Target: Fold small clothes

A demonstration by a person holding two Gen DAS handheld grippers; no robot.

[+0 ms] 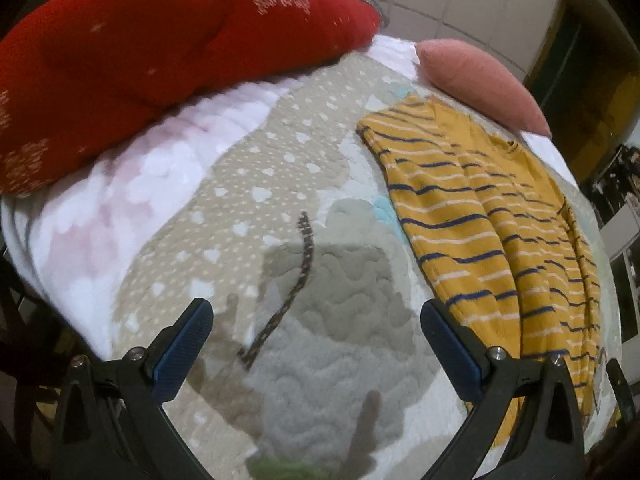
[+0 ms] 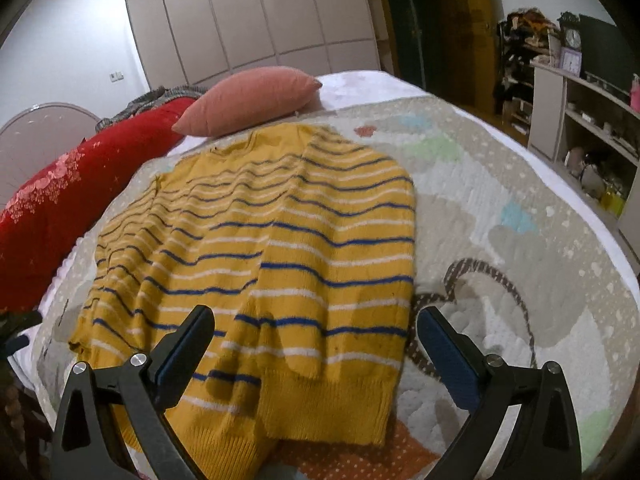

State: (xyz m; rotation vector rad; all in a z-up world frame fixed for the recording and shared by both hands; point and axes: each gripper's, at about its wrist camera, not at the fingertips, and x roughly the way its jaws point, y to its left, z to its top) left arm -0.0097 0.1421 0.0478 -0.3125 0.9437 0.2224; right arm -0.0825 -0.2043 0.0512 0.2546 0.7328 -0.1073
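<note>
A yellow knit sweater (image 2: 256, 248) with blue and white stripes lies on the quilted bedspread (image 2: 500, 248), its sides folded in over the body and a sleeve lying down the middle. My right gripper (image 2: 314, 340) is open and empty, hovering just above the sweater's lower hem. In the left wrist view the sweater (image 1: 500, 232) lies at the right. My left gripper (image 1: 316, 328) is open and empty over bare quilt (image 1: 280, 200), to the left of the sweater's edge.
A red patterned bolster (image 1: 140, 60) lies along the far side of the bed, also in the right wrist view (image 2: 60, 200). A pink cushion (image 2: 248, 100) sits just beyond the sweater's collar. Shelves (image 2: 592, 120) and a wardrobe (image 2: 260, 12) stand beyond the bed.
</note>
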